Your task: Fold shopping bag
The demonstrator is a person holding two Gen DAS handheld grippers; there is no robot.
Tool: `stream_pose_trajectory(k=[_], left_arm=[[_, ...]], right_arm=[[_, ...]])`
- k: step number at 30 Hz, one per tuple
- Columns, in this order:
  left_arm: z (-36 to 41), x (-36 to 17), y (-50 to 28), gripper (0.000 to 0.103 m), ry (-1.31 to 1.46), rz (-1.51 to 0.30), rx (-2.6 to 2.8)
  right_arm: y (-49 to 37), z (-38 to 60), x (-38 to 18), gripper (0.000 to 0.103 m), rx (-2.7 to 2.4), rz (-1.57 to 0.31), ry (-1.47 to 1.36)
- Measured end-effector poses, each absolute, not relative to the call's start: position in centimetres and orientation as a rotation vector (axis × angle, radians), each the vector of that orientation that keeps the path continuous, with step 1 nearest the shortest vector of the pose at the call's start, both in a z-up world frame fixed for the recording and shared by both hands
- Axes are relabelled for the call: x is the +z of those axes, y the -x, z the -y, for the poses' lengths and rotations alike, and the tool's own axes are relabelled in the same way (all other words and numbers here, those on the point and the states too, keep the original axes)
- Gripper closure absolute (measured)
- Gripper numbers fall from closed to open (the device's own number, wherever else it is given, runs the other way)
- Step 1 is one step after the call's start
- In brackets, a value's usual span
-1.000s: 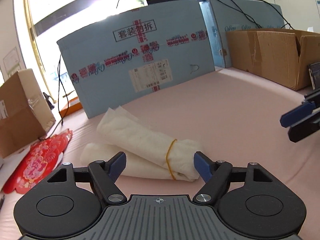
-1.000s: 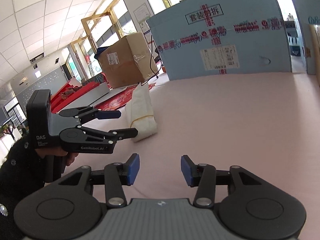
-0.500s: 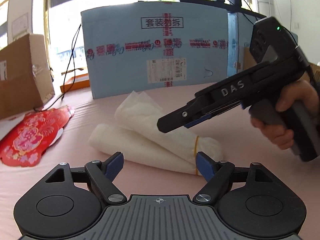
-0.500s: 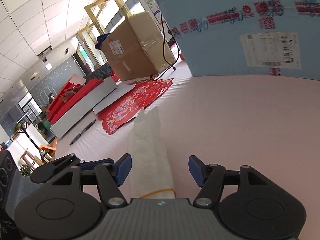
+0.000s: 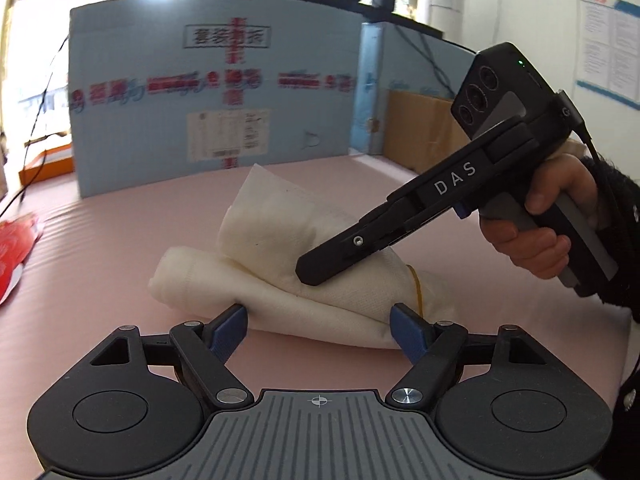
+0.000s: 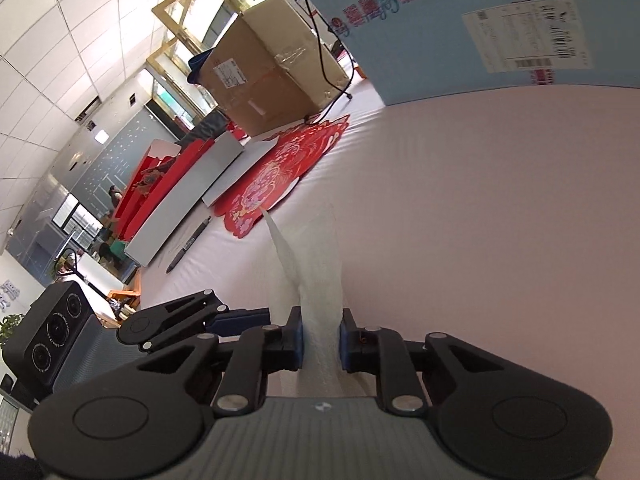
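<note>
Pinching the bag (image 6: 320, 280), the right hand-held gripper (image 6: 320, 340) was clamped; the left hand-held gripper (image 5: 318, 326) stayed apart near the surface (image 5: 400, 184).

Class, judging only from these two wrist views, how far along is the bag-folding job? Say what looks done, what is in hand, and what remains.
Done: little that shows. The white shopping bag lies bunched on the pink table, a yellow rubber band around one end.
In hand: the right gripper is shut on the bag's upper layer; the left gripper is open beside it.
Left: removing the band, flattening and folding.
</note>
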State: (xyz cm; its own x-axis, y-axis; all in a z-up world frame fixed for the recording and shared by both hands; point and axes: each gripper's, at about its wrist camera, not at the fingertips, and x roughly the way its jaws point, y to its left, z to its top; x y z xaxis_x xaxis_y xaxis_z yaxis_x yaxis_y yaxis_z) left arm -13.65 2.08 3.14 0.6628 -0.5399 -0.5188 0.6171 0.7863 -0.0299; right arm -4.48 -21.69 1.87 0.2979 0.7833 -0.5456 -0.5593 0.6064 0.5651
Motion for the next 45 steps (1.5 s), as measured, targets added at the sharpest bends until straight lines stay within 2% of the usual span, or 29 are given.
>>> stream_pose_trajectory(k=[5, 10, 13, 15, 16, 23, 29, 32, 35, 42, 45], left_arm=[[0.3, 4.0, 18.0, 0.022, -0.289, -0.428, -0.588], [3.2, 3.1, 19.6, 0.022, -0.369, -0.444, -0.604], [4.0, 2.5, 19.2, 0.020, -0.385, -0.469, -0.544], [4.2, 2.5, 19.2, 0.020, -0.396, -0.474, -0.526], [4.3, 2.5, 19.3, 0.020, -0.403, -0.476, -0.517], [6.1, 2.5, 19.7, 0.020, -0.484, -0.462, -0.441], [9.3, 2.1, 20.8, 0.018, -0.683, -0.418, -0.320], [9.9, 1.8, 20.7, 0.012, -0.720, -0.413, -0.279], [10.2, 1.6, 20.1, 0.011, -0.738, -0.416, -0.228], [8.0, 0.5, 17.3, 0.015, -0.776, -0.392, 0.039], [5.2, 1.7, 16.6, 0.016, -0.671, -0.406, 0.036]], right_arm=[[6.8, 22.5, 1.9, 0.085, 0.886, -0.831, -0.206], [7.8, 21.9, 1.5, 0.082, 0.919, -0.805, -0.180], [8.3, 22.8, 1.3, 0.070, 0.907, -0.791, -0.223], [8.9, 24.5, 1.5, 0.047, 0.858, -0.767, -0.249], [9.6, 25.5, 1.7, 0.046, 0.841, -0.739, -0.246], [13.2, 27.6, 0.4, 0.050, 0.789, -0.679, -0.018], [13.8, 27.6, 0.4, 0.056, 0.794, -0.653, 0.003], [14.2, 27.3, 0.0, 0.059, 0.794, -0.645, 0.037], [14.9, 26.9, 0.0, 0.067, 0.805, -0.627, 0.074], [15.1, 27.1, -0.2, 0.067, 0.836, -0.625, 0.059], [15.0, 27.2, -0.2, 0.067, 0.841, -0.629, 0.046]])
